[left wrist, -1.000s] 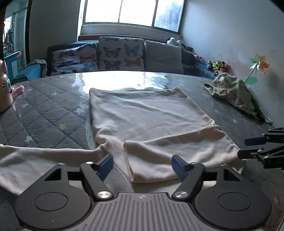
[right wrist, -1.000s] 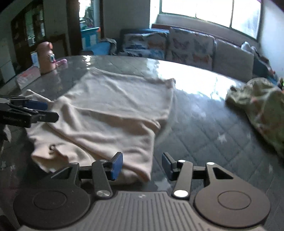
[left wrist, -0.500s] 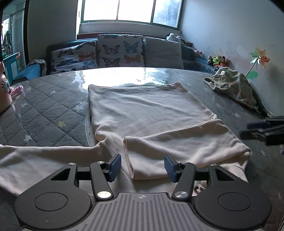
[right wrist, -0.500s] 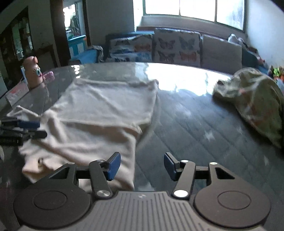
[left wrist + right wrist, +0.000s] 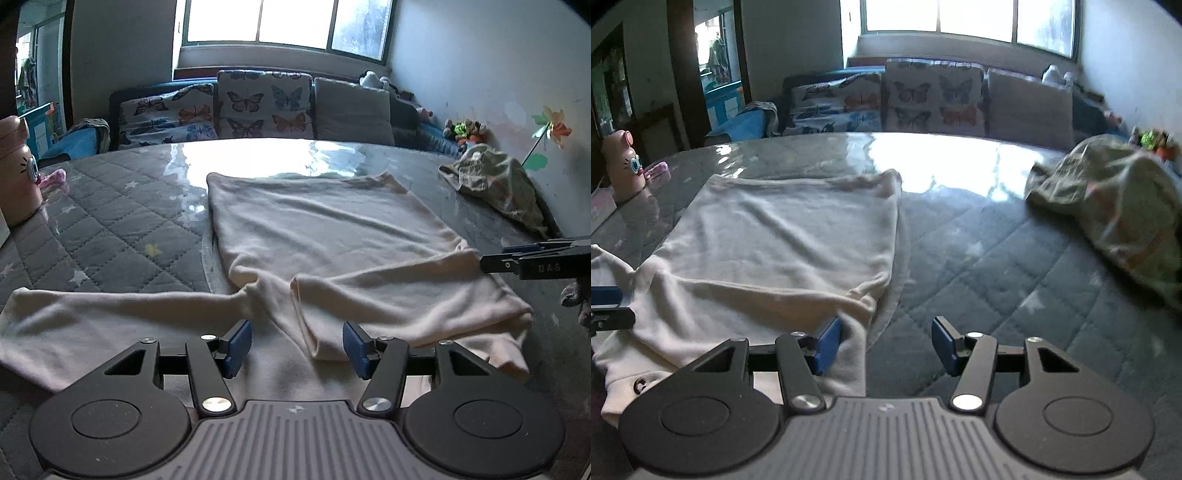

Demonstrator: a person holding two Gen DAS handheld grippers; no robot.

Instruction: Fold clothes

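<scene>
Right of cream garment (image 5: 783, 236) edge, bare quilted table (image 5: 979, 258)

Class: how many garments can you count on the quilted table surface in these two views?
2: a cream long-sleeved top spread in the middle, and a crumpled green patterned garment at the far right edge. Others could lie out of frame.

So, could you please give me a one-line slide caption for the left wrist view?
Open left gripper over a cream garment with one sleeve folded in, spread on a quilted table.
</scene>
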